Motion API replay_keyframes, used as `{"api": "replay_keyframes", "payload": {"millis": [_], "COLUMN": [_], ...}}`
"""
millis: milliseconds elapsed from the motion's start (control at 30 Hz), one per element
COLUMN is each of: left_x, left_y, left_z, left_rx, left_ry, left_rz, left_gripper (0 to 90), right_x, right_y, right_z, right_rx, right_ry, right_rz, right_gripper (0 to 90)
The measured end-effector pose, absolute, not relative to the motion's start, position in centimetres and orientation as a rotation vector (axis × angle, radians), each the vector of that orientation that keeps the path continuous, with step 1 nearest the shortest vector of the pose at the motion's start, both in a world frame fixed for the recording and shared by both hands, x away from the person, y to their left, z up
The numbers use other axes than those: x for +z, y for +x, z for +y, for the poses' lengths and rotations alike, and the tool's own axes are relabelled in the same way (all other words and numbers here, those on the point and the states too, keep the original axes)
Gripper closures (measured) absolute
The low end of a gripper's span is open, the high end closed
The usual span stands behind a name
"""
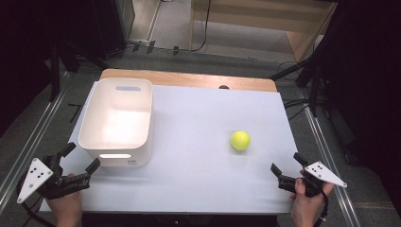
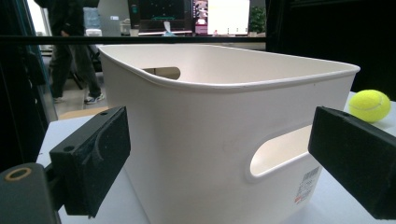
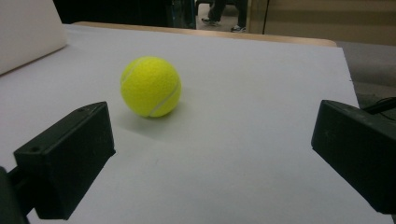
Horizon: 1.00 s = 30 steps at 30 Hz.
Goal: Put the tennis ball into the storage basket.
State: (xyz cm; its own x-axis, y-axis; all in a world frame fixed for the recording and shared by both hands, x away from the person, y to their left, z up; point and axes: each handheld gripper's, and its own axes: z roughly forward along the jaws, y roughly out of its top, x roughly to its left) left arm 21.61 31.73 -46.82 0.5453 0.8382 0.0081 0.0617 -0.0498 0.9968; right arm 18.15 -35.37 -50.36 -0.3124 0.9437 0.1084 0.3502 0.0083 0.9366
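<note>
A yellow tennis ball [image 1: 240, 140] [image 3: 151, 86] [image 2: 370, 105] rests on the white table top [image 1: 198, 142], right of centre. A white plastic bin [image 1: 118, 121] [image 2: 224, 135] with handle cut-outs stands at the left of the table, nothing visible inside. My left gripper [image 1: 81, 157] [image 2: 219, 168] sits at the near left corner, open, its jaws wide apart and facing the bin's near wall. My right gripper [image 1: 287, 164] [image 3: 215, 158] is at the near right edge, open, with the ball a short way ahead of its jaws and nothing between them.
The table's wooden far edge [image 1: 189, 78] shows beyond the white sheet. Metal rails [image 1: 33, 137] run along both sides of the table, with dark stands and cables [image 1: 302, 75] at the far right. A person's legs [image 2: 74, 70] stand in the background.
</note>
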Motion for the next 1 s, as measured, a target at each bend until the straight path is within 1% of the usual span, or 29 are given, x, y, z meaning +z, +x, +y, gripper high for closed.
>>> {"api": "replay_keyframes", "payload": {"millis": [300,500,800,1000], "left_x": [-46.9,-46.9,-46.9,-46.9], "left_y": [21.5,21.6,21.9,21.8], "left_z": [31.8,31.9,31.5,31.6], "left_rx": [0.751,0.748,0.757,0.753], "left_ry": [1.491,1.493,1.508,1.503], "left_rz": [0.815,0.819,0.819,0.815], "left_gripper": [5.8,5.8,5.8,5.8], "right_x": [-49.9,-48.8,-46.9,-45.6], "right_y": [19.0,19.5,19.8,20.7], "right_z": [-34.5,-34.4,-34.2,-33.8], "right_rx": [1.291,1.314,1.262,1.221], "right_ry": [1.306,1.281,1.267,1.232], "right_rz": [1.820,1.858,1.933,1.995], "right_gripper": [0.0,0.0,0.0,0.0]}}
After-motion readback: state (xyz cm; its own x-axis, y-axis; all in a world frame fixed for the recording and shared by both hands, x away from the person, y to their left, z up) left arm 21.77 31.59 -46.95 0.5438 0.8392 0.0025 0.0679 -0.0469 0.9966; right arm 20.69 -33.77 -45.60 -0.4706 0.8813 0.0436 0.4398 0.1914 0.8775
